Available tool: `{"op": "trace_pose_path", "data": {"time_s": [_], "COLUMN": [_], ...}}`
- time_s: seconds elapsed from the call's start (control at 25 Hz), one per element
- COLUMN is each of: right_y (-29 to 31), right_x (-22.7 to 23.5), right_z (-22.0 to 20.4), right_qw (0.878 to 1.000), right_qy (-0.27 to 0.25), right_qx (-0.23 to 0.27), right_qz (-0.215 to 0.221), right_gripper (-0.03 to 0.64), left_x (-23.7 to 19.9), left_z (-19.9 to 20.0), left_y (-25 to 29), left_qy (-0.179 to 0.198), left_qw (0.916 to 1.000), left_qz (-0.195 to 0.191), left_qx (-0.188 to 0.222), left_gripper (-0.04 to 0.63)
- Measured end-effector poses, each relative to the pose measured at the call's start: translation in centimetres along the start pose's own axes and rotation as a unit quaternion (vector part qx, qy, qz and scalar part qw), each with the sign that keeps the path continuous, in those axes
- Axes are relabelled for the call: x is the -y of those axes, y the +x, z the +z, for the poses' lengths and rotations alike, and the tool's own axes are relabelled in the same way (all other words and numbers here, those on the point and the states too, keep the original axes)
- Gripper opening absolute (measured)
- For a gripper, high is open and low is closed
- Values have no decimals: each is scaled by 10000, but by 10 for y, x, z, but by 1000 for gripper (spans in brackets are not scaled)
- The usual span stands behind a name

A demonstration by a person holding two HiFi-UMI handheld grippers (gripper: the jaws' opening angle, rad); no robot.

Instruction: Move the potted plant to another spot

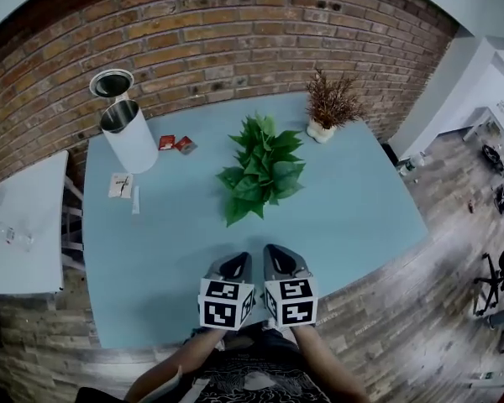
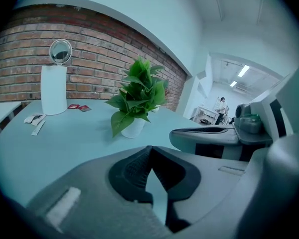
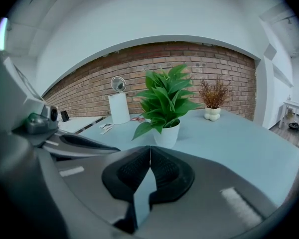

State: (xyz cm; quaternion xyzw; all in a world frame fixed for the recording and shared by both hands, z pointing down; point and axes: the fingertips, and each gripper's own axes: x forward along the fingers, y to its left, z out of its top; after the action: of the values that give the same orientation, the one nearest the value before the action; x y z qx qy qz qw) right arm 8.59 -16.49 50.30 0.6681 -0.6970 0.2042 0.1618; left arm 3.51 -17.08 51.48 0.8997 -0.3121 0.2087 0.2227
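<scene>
Green potted plant stands apart from left gripper and right gripper, both seemingly clenched empty.

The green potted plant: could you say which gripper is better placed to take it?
Right, marginally: the potted plant looks nearer and larger ahead of the right gripper than of the left gripper. Both are shut.

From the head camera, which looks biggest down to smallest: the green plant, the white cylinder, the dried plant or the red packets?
1. green plant
2. white cylinder and dried plant: too alike to rank
3. red packets
</scene>
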Motion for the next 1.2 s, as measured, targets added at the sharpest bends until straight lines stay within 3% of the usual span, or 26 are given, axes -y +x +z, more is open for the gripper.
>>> {"op": "trace_pose_path", "data": {"time_s": [0.52,0.96,1.2], "right_y": [56,98,117], "right_x": [24,32,30], "right_z": [23,22,21], "right_qw": [9976,9946,9934], "right_qy": [-432,-604,-581], "right_qx": [104,13,-29], "right_qz": [527,846,987], "right_gripper": [55,273,313], "left_x": [-23,-37,-43], "left_z": [16,29,30], "left_y": [21,28,27], "left_qy": [-203,-243,-272], "left_qw": [9976,9927,9893], "left_qz": [662,1175,1424], "left_qx": [34,140,182], "left_gripper": [-5,-5,-5]}}
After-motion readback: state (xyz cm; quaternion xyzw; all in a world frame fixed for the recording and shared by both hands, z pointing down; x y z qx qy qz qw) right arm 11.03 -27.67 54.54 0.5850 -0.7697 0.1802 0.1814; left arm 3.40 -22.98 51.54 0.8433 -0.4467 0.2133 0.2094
